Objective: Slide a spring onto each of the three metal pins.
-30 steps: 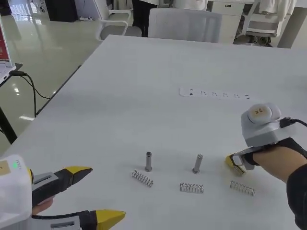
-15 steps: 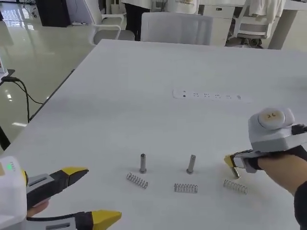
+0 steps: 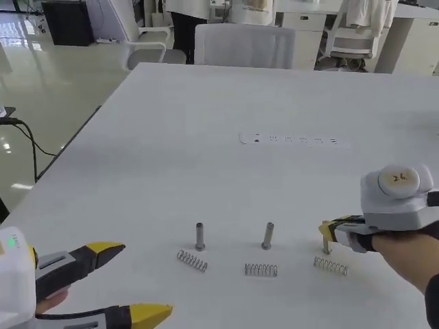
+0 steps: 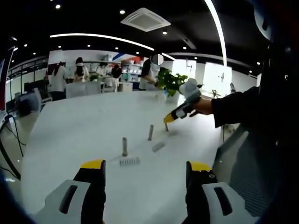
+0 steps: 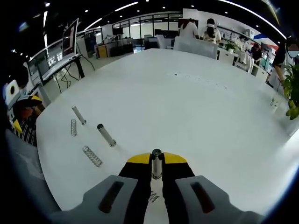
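Two metal pins (image 3: 199, 236) (image 3: 267, 235) stand upright on the white table (image 3: 206, 137), each with a spring (image 3: 191, 260) (image 3: 261, 270) lying just in front of it. My right gripper (image 3: 329, 229) is shut on the third pin (image 5: 156, 164), which stands upright between its yellow tips, and a third spring (image 3: 330, 266) lies just in front of that. My left gripper (image 3: 134, 281) hovers open and holding nothing at the near left. In the left gripper view the nearest pin (image 4: 124, 146) and its spring (image 4: 129, 161) lie ahead of that gripper (image 4: 146, 165).
A flush power strip (image 3: 288, 140) sits in the table beyond the pins. A grey chair (image 3: 243, 44) stands at the far edge. The table's left edge (image 3: 75, 137) drops to the floor, where a cable runs. People stand in the background.
The head camera has shifted, so the whole scene sits a little further left. My right gripper stays shut on the third pin, and my left gripper has barely moved.
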{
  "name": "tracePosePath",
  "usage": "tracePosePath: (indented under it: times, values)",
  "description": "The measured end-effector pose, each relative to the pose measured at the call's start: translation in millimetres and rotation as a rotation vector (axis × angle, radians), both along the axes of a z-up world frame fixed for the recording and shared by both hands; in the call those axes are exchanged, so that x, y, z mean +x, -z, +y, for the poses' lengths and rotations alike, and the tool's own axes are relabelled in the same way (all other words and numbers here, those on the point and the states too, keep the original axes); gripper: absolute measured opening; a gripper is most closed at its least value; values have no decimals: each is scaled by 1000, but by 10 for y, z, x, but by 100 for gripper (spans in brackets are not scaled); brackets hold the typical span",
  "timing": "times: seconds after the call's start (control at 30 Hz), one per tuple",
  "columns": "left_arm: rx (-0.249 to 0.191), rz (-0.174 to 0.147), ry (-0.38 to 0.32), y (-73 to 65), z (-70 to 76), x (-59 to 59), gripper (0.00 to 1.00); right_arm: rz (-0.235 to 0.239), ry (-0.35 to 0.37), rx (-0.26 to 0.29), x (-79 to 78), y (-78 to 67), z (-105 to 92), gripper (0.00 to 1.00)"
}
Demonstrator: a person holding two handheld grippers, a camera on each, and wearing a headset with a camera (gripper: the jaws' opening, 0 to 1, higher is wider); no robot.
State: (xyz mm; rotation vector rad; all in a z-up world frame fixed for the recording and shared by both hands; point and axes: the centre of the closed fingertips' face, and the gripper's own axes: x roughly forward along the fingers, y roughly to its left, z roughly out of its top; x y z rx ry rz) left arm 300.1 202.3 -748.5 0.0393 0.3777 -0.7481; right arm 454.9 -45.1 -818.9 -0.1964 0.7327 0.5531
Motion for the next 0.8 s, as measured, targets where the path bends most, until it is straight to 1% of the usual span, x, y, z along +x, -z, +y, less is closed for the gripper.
tracePosePath:
  times: [0.1,0.17,0.23,0.3,0.33,0.4,0.53,0.7,0.8]
  values:
    - [1,0,3,3,-7,-2,65,1,-2,0,-33,-5,-3,4]
    - [0,-1,4,-2,-12,2,65,-6,-9,-8,-67,-7,-15,4]
    - [-1,-3,3,-5,-11,6,65,-16,-14,-5,-96,-14,-26,4]
    - [-2,-2,3,-2,-11,10,65,-29,-21,7,-94,-17,-23,4]
    - [-1,-2,4,1,-13,11,65,-30,-15,21,-80,-16,-31,4]
    - [-2,-3,6,2,-21,12,65,-31,-12,28,-83,-21,-27,4]
    - [-1,-4,8,3,-28,8,65,-52,-40,18,-90,-21,-5,4]
    - [-3,-5,5,0,-19,6,65,-55,-39,24,-88,-29,-26,4]
    - [-2,-5,4,4,-18,5,65,-67,-45,25,-92,-26,-44,5]
